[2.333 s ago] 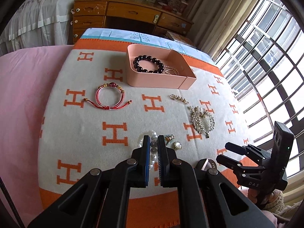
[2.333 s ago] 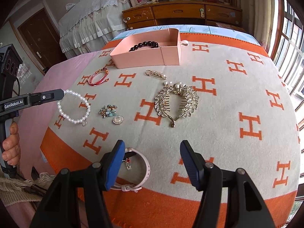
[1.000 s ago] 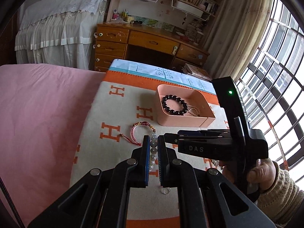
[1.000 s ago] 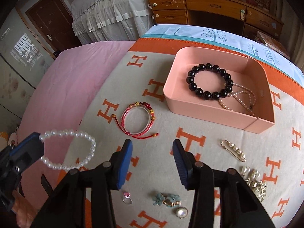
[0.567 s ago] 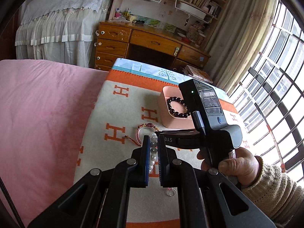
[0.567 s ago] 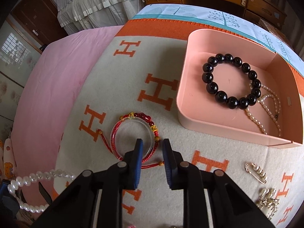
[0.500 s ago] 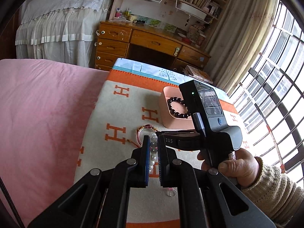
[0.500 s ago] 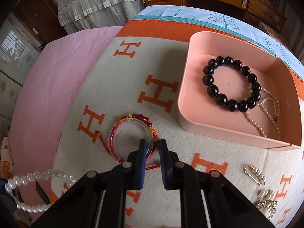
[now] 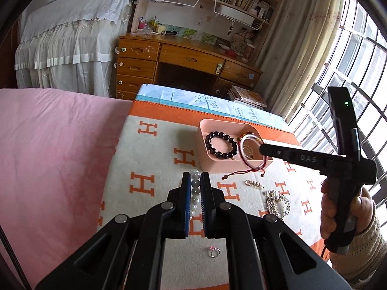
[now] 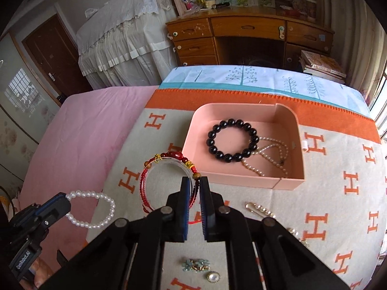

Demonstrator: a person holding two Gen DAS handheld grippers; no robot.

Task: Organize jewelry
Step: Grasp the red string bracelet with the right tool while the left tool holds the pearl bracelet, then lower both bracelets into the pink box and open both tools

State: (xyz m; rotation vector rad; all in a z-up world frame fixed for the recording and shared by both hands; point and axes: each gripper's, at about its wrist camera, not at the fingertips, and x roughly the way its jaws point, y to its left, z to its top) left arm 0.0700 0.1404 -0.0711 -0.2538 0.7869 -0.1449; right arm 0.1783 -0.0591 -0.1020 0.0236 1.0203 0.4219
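Note:
My left gripper [image 9: 195,181] is shut on a white pearl bracelet [image 9: 195,188], which hangs as a loop in the right wrist view [image 10: 92,209], held above the blanket. My right gripper [image 10: 195,183] is shut on a red cord bracelet [image 10: 167,166] and holds it lifted just before the pink box [image 10: 241,181]. In the left wrist view the red cord bracelet [image 9: 249,152] hangs over the pink box's [image 9: 203,154] right part. The box holds a black bead bracelet [image 10: 232,137] and a pearl necklace [image 10: 268,154].
On the orange-and-cream H blanket [image 9: 154,159] lie a pearl pin [image 9: 254,184], a silver leaf hair comb [image 9: 277,204] and a ring [image 9: 214,252]. A teal flower brooch [image 10: 196,265] and a pearl stud [image 10: 213,277] lie near my right gripper. Pink bedding [image 9: 53,149] is left.
My right gripper closed on the red cord bracelet and lifted it off the blanket toward the pink box. My left gripper still holds the pearl bracelet, nearly unmoved.

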